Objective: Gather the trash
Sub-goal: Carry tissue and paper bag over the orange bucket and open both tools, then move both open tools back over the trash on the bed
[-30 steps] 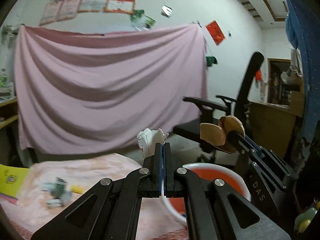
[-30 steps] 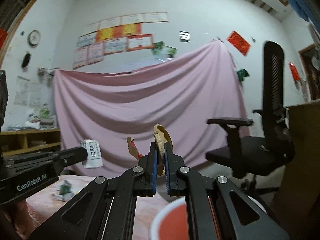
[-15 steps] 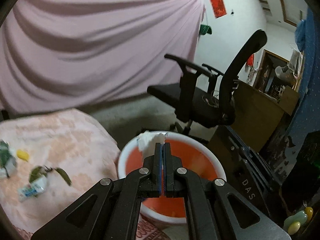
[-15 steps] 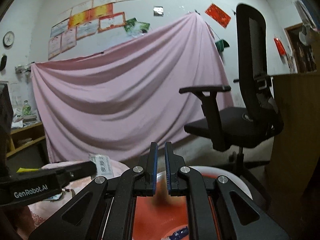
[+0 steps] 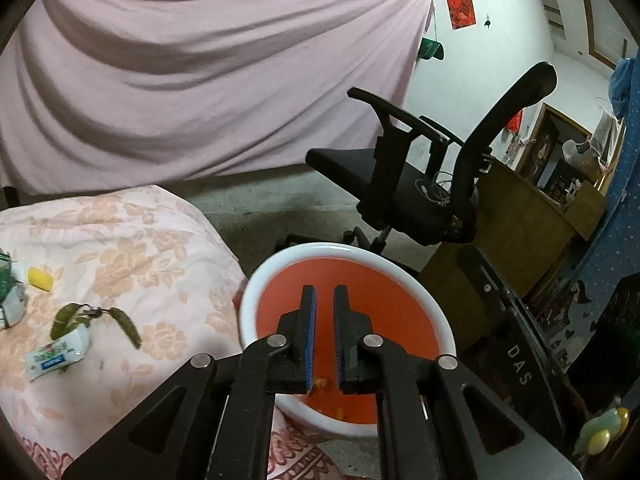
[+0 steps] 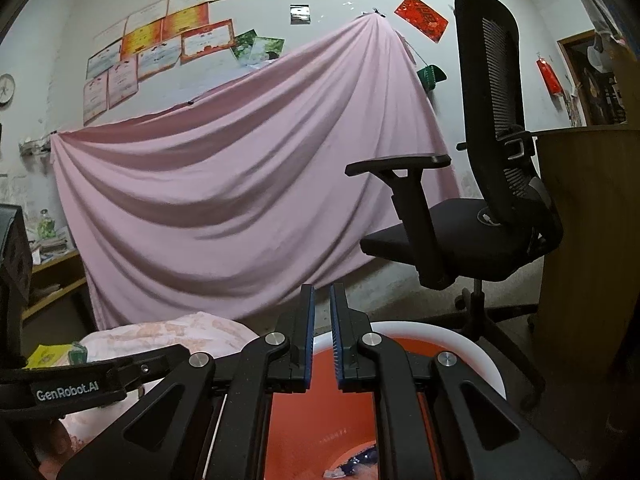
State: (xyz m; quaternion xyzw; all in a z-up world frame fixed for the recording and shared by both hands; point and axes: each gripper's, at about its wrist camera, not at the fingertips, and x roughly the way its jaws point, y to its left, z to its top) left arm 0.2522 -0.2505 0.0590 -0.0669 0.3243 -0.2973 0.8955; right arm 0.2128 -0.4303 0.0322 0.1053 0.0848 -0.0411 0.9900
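Note:
A red basin with a white rim (image 5: 332, 246) stands on the floor beside the bed. My left gripper (image 5: 324, 290) hangs over it; its jaws are opening, a narrow gap apart, with nothing between them. My right gripper (image 6: 322, 286) points over the same basin's rim (image 6: 472, 346), its jaws almost together and empty. Scraps of trash (image 6: 352, 464) lie in the basin's bottom. On the bed lie a white wrapper (image 5: 56, 354), green leaves (image 5: 76, 314) and a yellow piece (image 5: 39, 279).
The bed has a pink floral cover (image 5: 140, 260) and ends just left of the basin. A black office chair (image 5: 400, 192) stands behind the basin and a wooden desk (image 5: 520, 220) to its right. A pink sheet (image 6: 240, 180) covers the far wall.
Both grippers swung down over the basin. The crumpled white paper is gone from the left jaws, which have parted. The brown cardboard piece is gone from the right jaws.

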